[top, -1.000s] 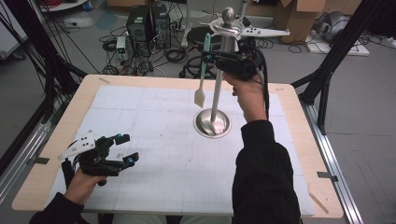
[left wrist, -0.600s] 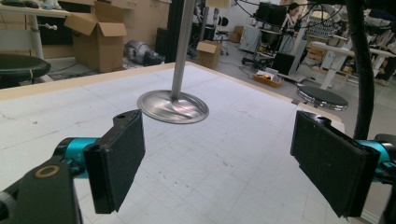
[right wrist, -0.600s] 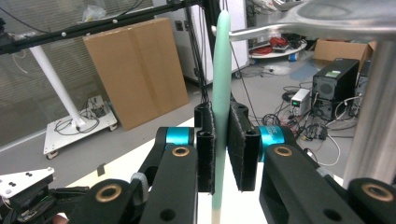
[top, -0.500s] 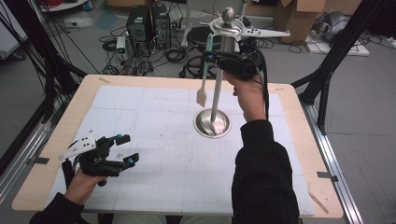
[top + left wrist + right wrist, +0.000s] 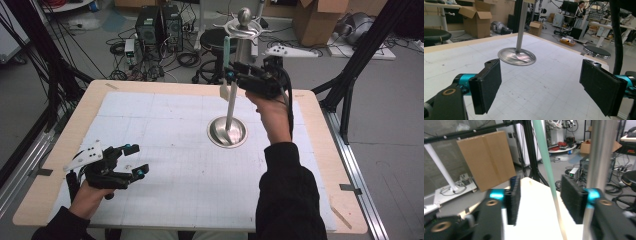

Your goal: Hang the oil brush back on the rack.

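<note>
The table (image 5: 150, 100), covered w/ a white gridded mat (image 5: 170, 150), held a metal stand (image 5: 231, 107): round base near the mat's middle, upright pole, hooks at top. A spatula (image 5: 226, 70) w/ pale green handle and cream blade hung from the stand's top, just left of the pole, blade above the base and clear of the mat. The right gripper (image 5: 231, 78) sat level at the pole; its jaws had just been opening and stood approx. half wide, the spatula handle (image 5: 549, 170) between the pads, not pressed. The left gripper (image 5: 135, 159) rested well left of the stand, near the table's front edge, jaws wide, nothing between them.
</note>
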The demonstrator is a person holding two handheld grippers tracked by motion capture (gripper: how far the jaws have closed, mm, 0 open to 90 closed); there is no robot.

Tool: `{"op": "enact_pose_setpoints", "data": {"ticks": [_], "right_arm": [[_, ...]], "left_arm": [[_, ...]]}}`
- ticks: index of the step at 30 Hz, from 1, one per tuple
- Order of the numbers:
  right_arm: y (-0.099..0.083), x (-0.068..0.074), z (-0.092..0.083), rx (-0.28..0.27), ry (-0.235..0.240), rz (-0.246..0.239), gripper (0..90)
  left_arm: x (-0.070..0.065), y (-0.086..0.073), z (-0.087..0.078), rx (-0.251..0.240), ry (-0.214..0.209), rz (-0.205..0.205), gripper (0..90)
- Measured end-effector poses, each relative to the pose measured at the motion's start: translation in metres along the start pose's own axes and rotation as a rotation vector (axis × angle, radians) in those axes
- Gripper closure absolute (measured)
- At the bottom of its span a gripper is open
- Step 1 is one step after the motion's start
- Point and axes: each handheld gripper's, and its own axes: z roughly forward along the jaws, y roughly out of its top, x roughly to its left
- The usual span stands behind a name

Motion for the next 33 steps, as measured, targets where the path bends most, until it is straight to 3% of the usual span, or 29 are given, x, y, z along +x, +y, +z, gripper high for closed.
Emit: {"op": "enact_pose_setpoints", "data": {"ticks": [3, 5, 10, 14, 21, 29, 33], "right_arm": [[-0.021, -0.003, -0.006, 0.041, -0.035, -0.005, 36.0], [-0.040, -0.004, -0.011, 0.075, -0.050, -0.011, 34.9], [-0.081, -0.003, -0.026, 0.097, -0.077, -0.049, 29.7], [-0.110, 0.001, -0.043, 0.066, -0.080, -0.053, 26.6], [-0.149, 0.011, -0.071, 0.032, -0.118, -0.105, 21.1], [-0.192, 0.012, -0.090, 0.012, -0.115, -0.100, 20.9], [-0.209, 0.008, -0.099, 0.013, -0.115, -0.073, 20.5]], "left_arm": [[0.000, 0.000, 0.000, -0.008, 0.007, -0.006, 18.1], [0.001, 0.000, -0.001, -0.011, 0.014, -0.004, 18.1], [0.003, -0.001, -0.001, -0.015, 0.024, -0.004, 18.1], [0.003, -0.002, -0.001, -0.020, 0.031, -0.009, 18.1], [0.004, -0.002, 0.000, -0.020, 0.042, -0.007, 18.1], [0.006, -0.003, 0.002, -0.022, 0.048, -0.012, 18.1], [0.007, -0.004, 0.002, -0.024, 0.054, -0.008, 18.2]]}}
